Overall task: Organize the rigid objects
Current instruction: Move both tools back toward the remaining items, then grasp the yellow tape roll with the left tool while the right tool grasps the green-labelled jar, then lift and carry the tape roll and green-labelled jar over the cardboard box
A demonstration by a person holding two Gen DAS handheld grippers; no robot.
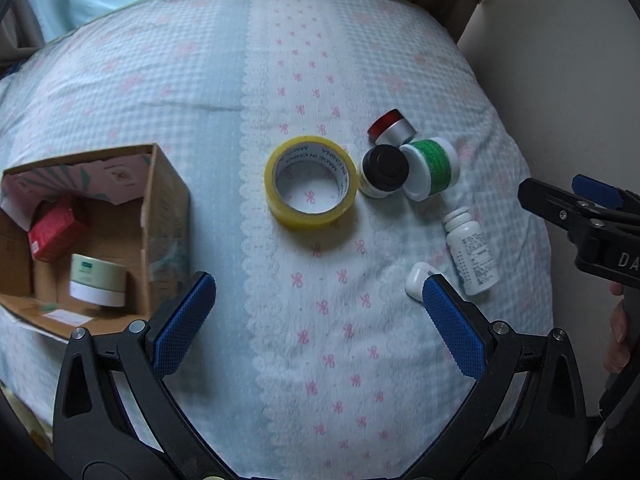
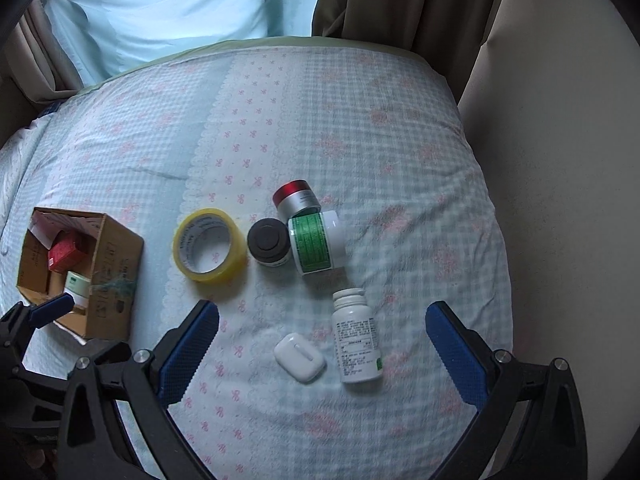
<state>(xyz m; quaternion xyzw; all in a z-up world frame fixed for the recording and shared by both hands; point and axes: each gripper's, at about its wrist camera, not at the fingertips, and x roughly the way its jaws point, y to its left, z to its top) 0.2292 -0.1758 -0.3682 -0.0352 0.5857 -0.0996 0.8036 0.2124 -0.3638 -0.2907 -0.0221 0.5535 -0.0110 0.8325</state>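
Observation:
On the bed lie a yellow tape roll [image 1: 311,181] [image 2: 209,245], a black-lidded jar [image 1: 383,171] [image 2: 269,242], a red-topped silver jar [image 1: 392,127] [image 2: 296,198], a green-labelled white jar [image 1: 430,168] [image 2: 316,242], a white pill bottle [image 1: 472,250] [image 2: 356,336] and a white earbud case [image 1: 416,282] [image 2: 300,356]. A cardboard box [image 1: 164,204] [image 2: 114,276] at the left holds a red box [image 1: 56,232] and a pale green jar [image 1: 98,280]. My left gripper [image 1: 318,320] is open and empty above the bed. My right gripper [image 2: 322,340] is open and empty, straddling the earbud case and pill bottle from above.
The bed [image 1: 200,80] has a checked, bow-patterned cover. Its right edge meets a beige wall [image 2: 560,200]. Curtains [image 2: 400,0] hang at the back. The right gripper shows at the right edge of the left wrist view [image 1: 560,208].

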